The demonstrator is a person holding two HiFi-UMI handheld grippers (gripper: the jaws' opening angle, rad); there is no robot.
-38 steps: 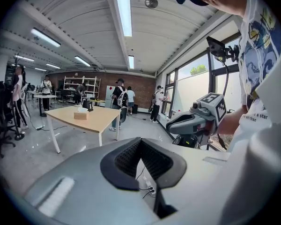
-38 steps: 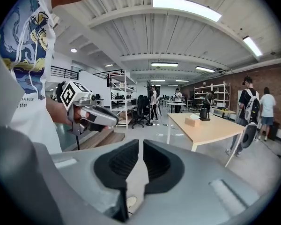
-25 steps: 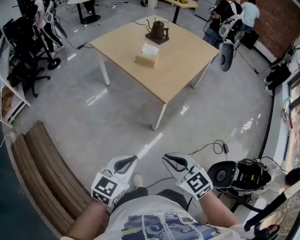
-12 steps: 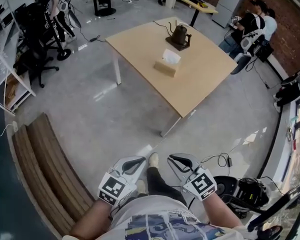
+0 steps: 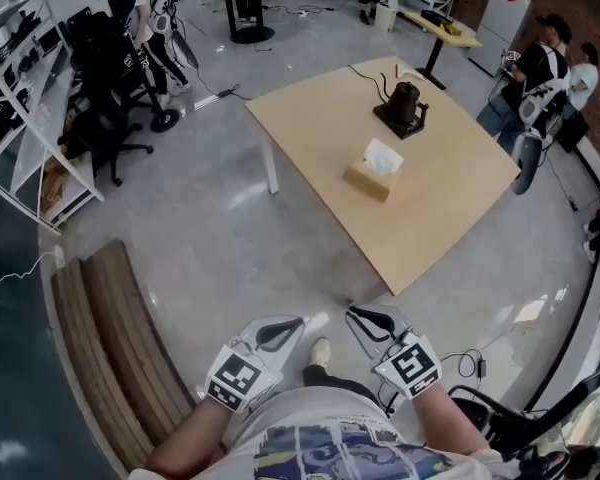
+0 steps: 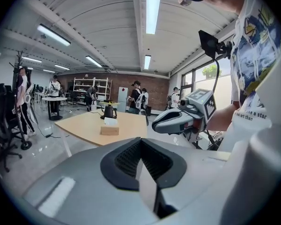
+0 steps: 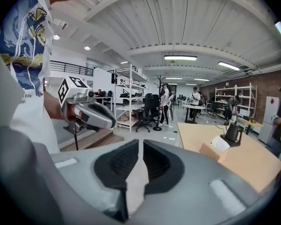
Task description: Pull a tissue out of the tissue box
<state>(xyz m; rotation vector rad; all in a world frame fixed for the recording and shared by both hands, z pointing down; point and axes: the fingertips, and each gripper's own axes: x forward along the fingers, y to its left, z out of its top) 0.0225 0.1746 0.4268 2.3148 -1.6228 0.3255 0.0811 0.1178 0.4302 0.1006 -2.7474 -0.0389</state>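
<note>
A tan tissue box with a white tissue sticking up stands on the light wooden table, far ahead of both grippers. In the left gripper view the tissue box is small and distant; the right gripper view has the tissue box off to the right. My left gripper and right gripper are held side by side low in front of the person's body, above the floor. Both are shut with nothing between the jaws, as the left gripper and right gripper show close up.
A black kettle on a base stands behind the box. A wooden bench lies at the left. Office chairs and shelves are further left. People stand past the table's right end. Cables and gear lie on the floor at the right.
The person has walked across the floor: the table and tissue box have slid rightward and lower in the head view. Both grippers stay shut and keep their place before the body.
</note>
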